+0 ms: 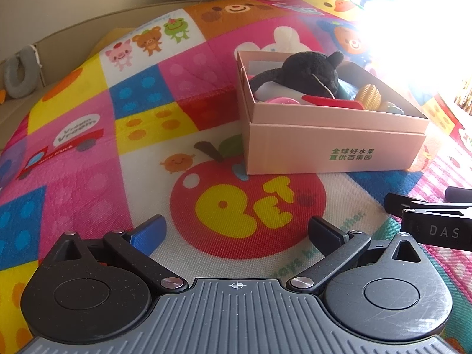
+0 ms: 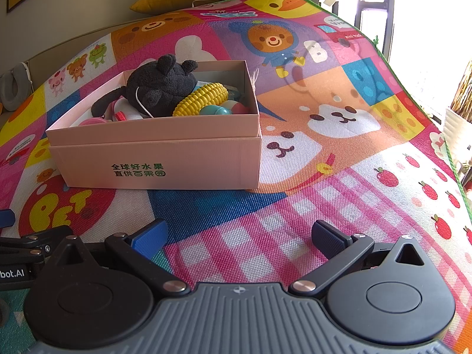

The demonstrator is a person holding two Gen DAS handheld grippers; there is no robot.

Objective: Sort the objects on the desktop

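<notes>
Window-side mat edge point(image 2: 419, 94) and corn point(image 2: 200, 100) clearest at right wrist.

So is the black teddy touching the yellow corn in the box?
Touching. In the right wrist view, the black plush toy leans right against the yellow corn toy inside the pink box, with no gap between them.

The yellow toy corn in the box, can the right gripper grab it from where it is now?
Probably yes. The right gripper is open and holds nothing, the pink box has no lid, and the toy corn lies on top beside the black plush toy. It must first lift over the box's front wall.
</notes>
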